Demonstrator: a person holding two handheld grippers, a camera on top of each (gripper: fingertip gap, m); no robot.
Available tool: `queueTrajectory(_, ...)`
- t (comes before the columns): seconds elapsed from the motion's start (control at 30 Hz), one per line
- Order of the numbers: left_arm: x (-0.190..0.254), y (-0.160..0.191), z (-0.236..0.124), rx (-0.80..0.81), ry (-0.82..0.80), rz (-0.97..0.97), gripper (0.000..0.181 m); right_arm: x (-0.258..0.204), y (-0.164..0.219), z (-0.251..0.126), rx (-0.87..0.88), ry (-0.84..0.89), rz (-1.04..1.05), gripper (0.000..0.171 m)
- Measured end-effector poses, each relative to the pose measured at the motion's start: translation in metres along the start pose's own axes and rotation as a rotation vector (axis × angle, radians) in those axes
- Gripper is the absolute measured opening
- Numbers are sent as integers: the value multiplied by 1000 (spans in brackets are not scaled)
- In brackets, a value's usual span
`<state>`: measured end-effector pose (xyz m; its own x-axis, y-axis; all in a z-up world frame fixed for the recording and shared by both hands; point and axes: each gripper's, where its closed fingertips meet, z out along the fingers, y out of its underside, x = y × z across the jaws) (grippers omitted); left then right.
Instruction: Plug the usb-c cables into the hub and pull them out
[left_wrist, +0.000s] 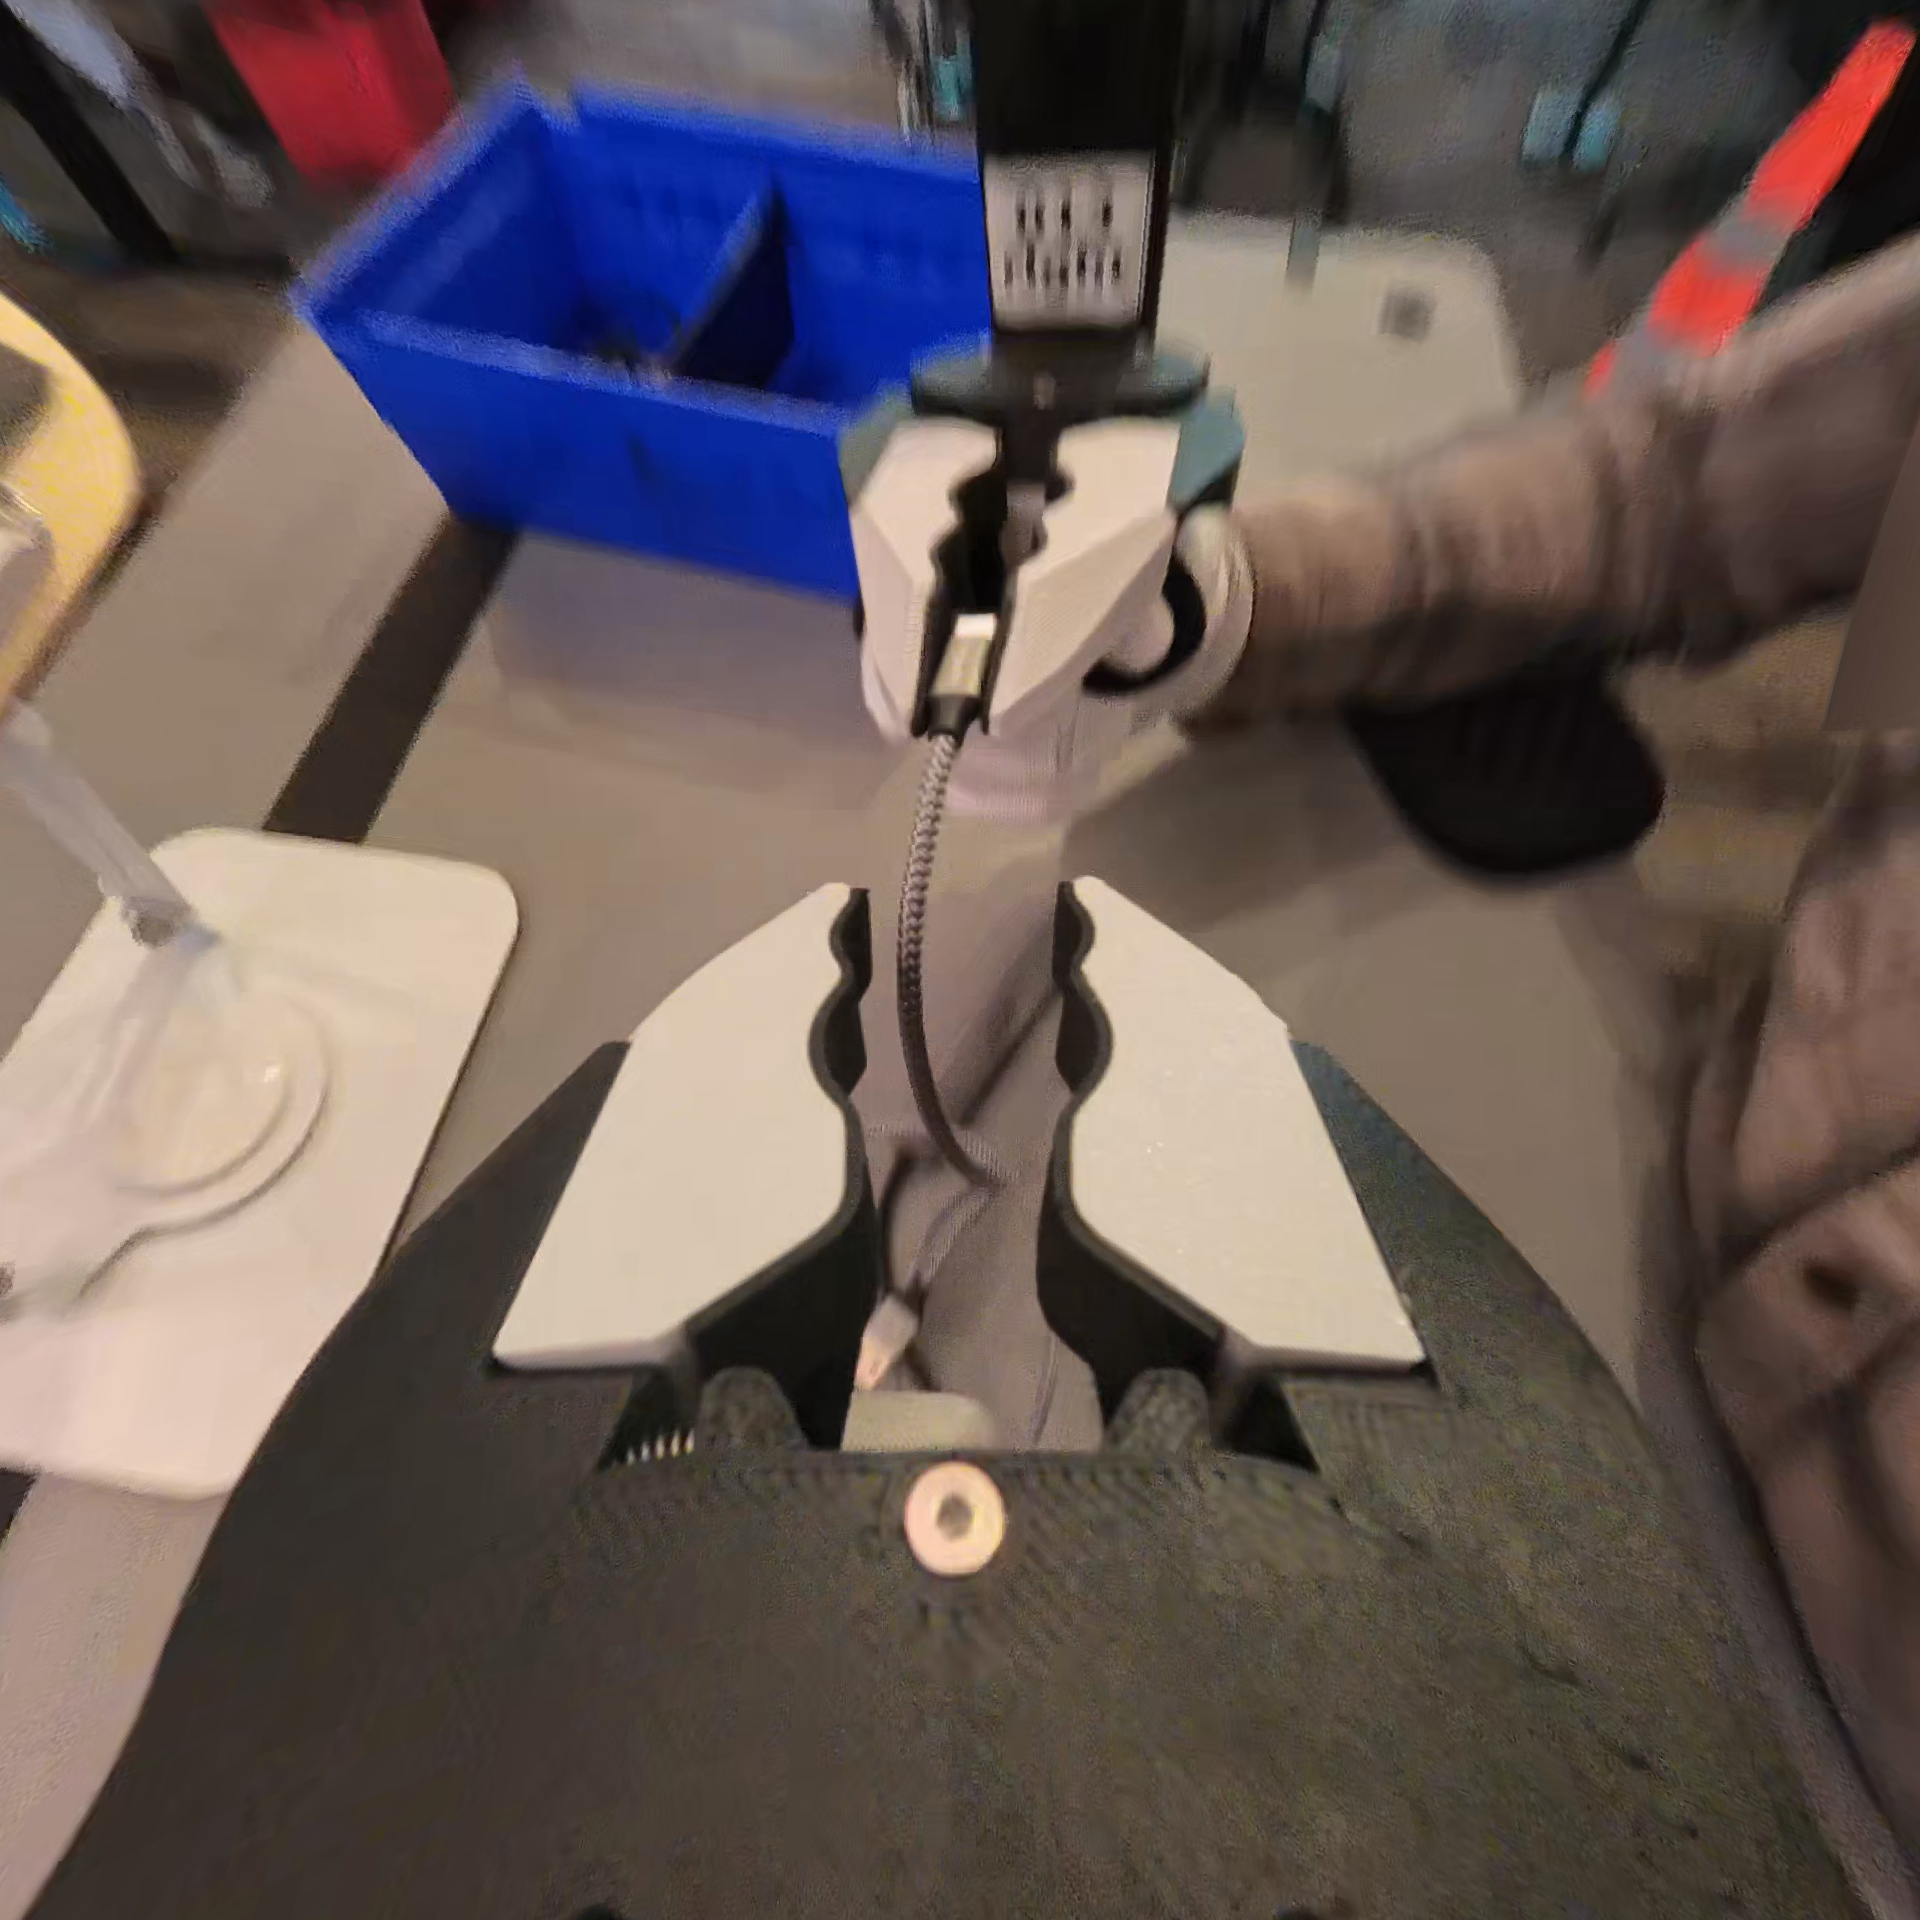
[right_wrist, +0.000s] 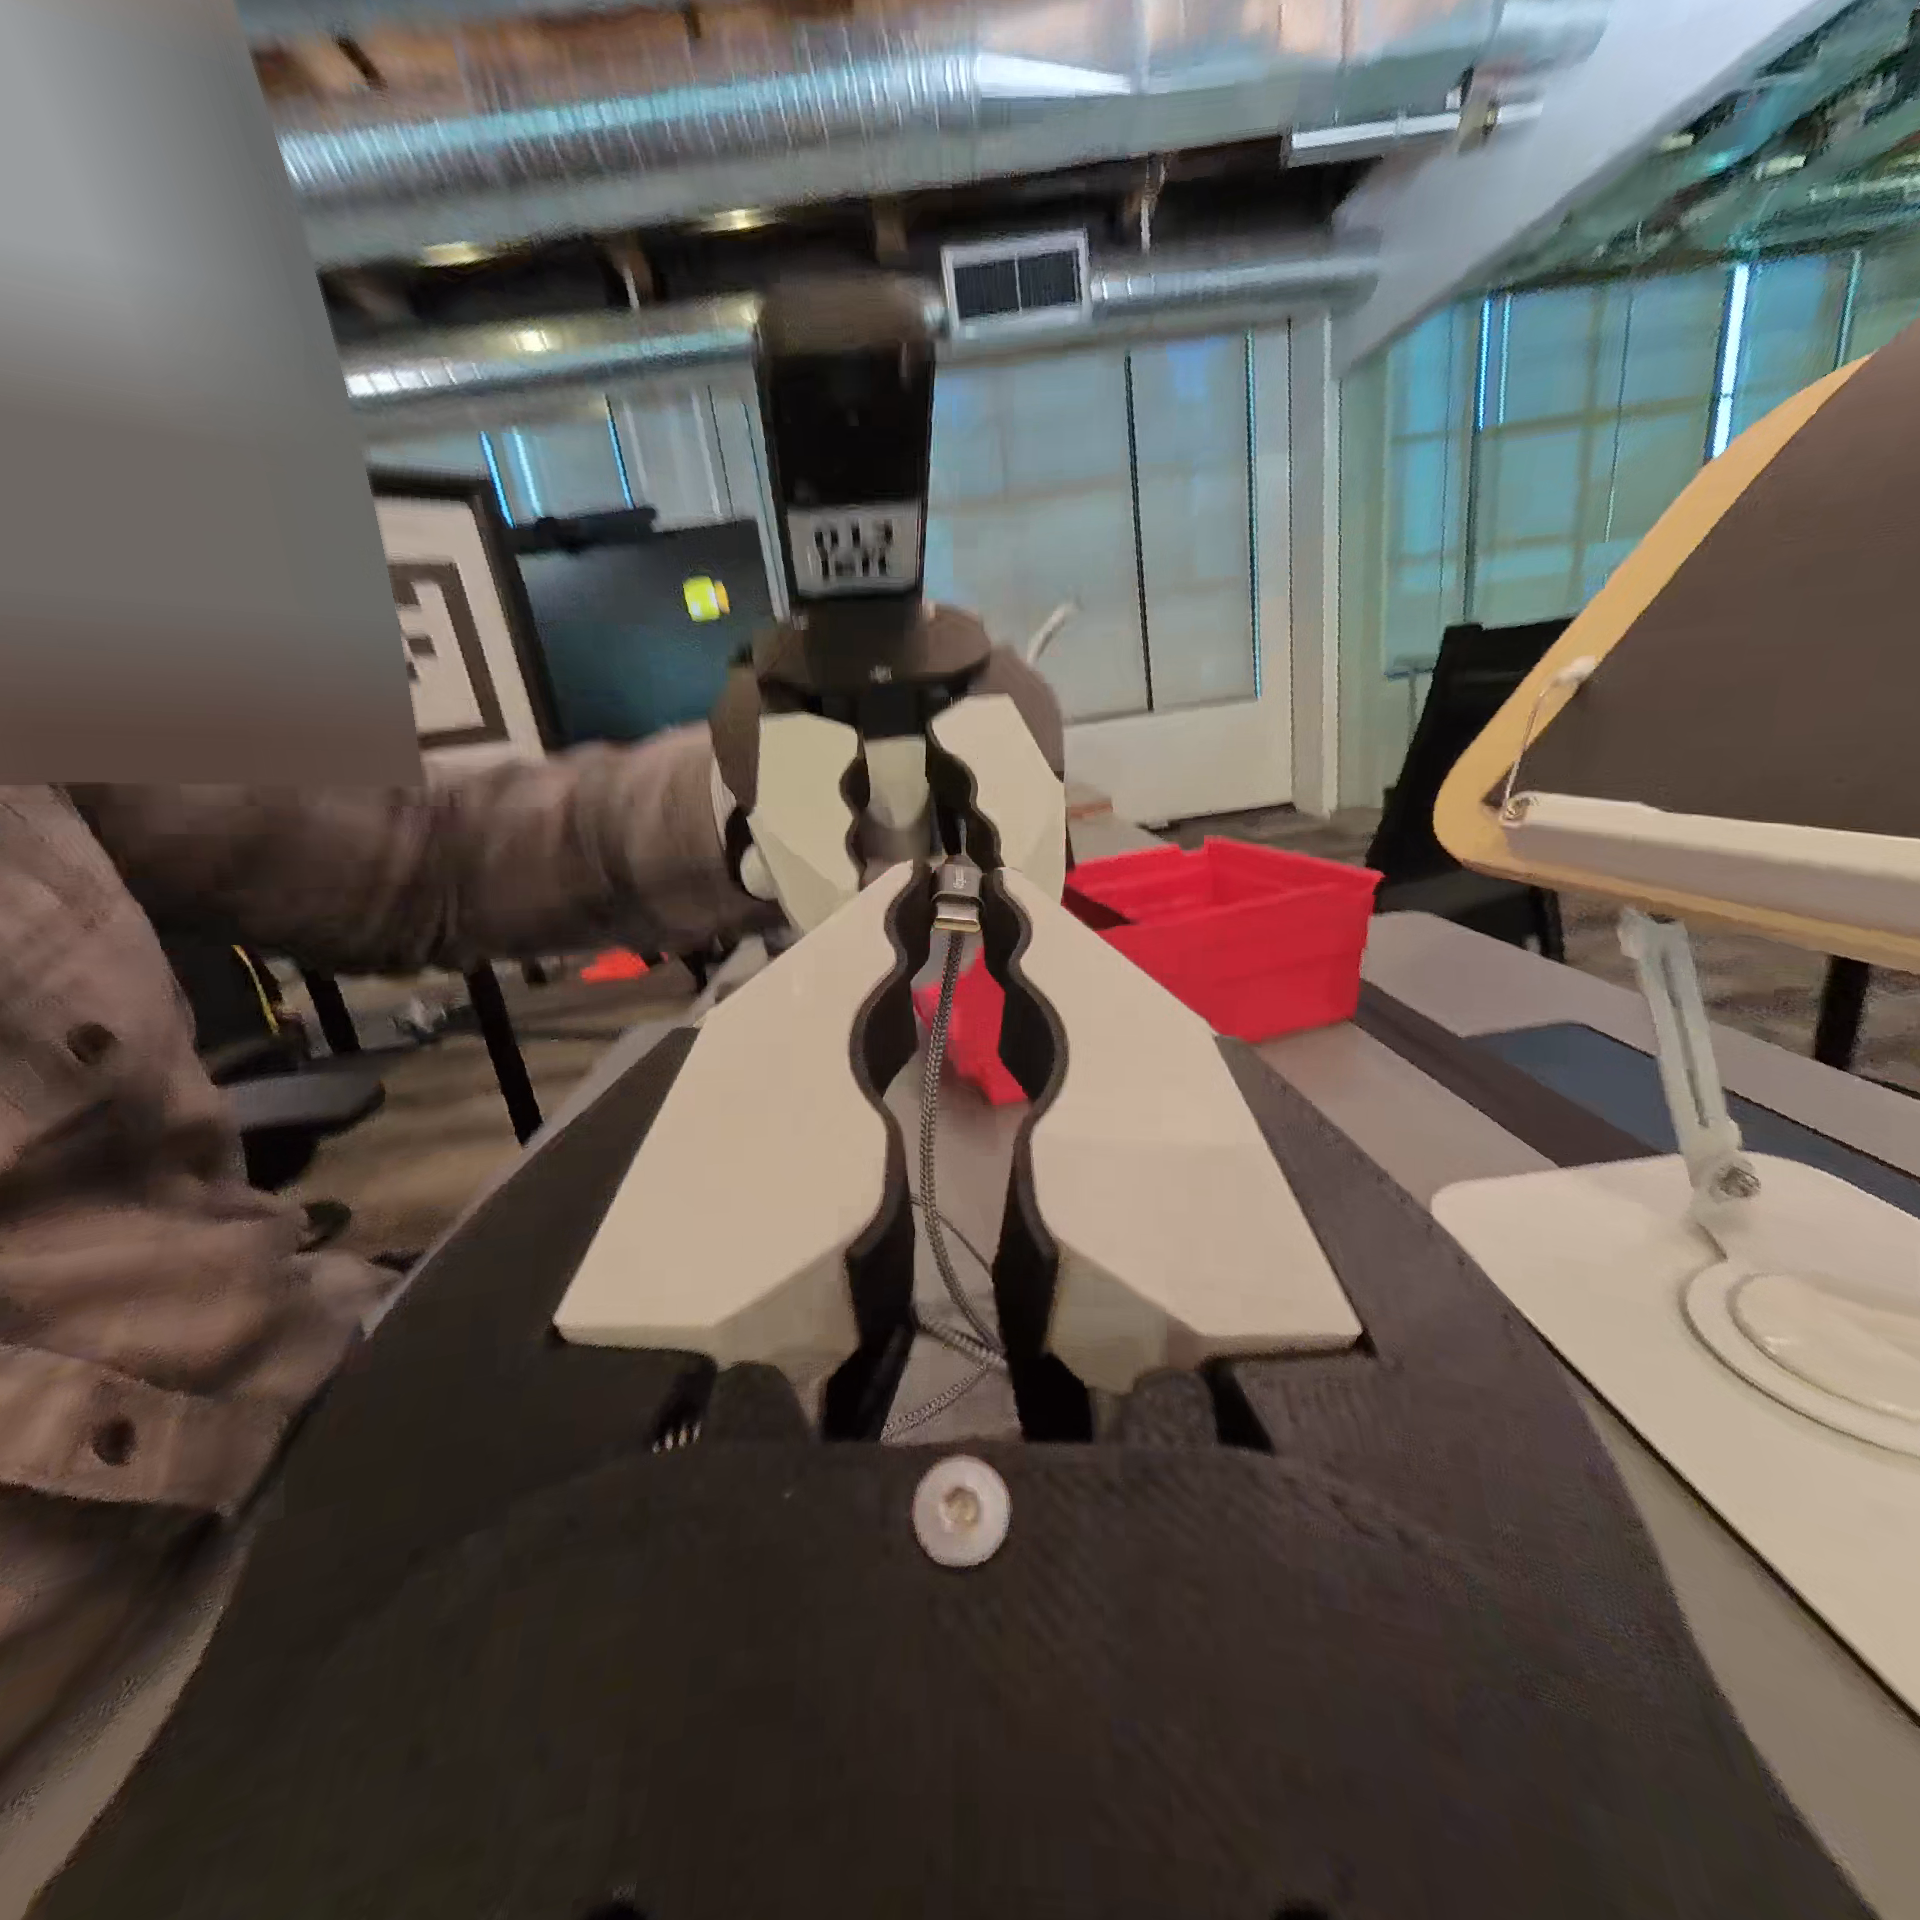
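Looking along the left gripper (left_wrist: 961, 940) first, we see our jaws spread, with nothing between them but a braided usb-c cable (left_wrist: 920, 935) that passes through the gap without touching either side. Facing us, the right gripper (left_wrist: 961, 665) pinches that cable's metal plug (left_wrist: 961, 660) at its tips, and the cord droops from there to the counter (left_wrist: 644, 748), where more cable lies bunched by a pale block low between our fingers; it may be the hub, though we cannot tell. We judge this a lift or hand-over stage: the plug is held in the air, not seated in any port. The next move calls for turning the plug towards a port and steadying the hub with the free gripper. Behind stands a blue bin (left_wrist: 623, 343) with a divider; something dark lies in it, too blurred to name. A white stand base (left_wrist: 270, 1091) sits to the left.

From the right wrist view, our jaws are pressed on the plug (right_wrist: 951, 899), its connector end pointing back towards the camera, the cord (right_wrist: 940, 1122) running down between the fingers. The left gripper (right_wrist: 914, 810) faces us just beyond, jaws apart. A red bin (right_wrist: 1247, 935) sits on the counter (right_wrist: 1455, 1081) behind; its visible compartments look empty, though the near wall hides the floor
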<state>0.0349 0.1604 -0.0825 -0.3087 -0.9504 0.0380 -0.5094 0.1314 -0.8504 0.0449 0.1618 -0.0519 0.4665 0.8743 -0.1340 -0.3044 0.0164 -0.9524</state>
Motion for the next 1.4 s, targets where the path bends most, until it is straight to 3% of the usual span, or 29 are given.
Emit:
queueTrajectory(0.13,2,-28,-2,342,-11,-127,25,-2,-5,-2,53,-19,12,8)
queueTrajectory(0.2,3,-33,0,429,-2,-175,21,-3,-8,-3,77,-29,32,8)
queueTrajectory(0.4,3,-41,3,556,3,-221,7,-7,-13,-4,107,-63,52,8)
queueTrajectory(0.6,6,-50,-3,669,-13,-212,10,-10,-16,-4,132,-93,83,8)
queueTrajectory(0.97,8,-48,-2,688,-46,-200,4,-7,-15,-3,100,-65,64,12)
queueTrajectory(1.07,5,-46,-4,632,-112,-165,4,-1,-13,-4,22,38,-99,20)
queueTrajectory(1.27,-5,-38,-5,482,-174,-248,4,16,-9,-9,-302,350,-781,15)
queueTrajectory(1.4,-9,-33,-4,417,-218,-275,4,23,3,-7,-428,427,-981,4)
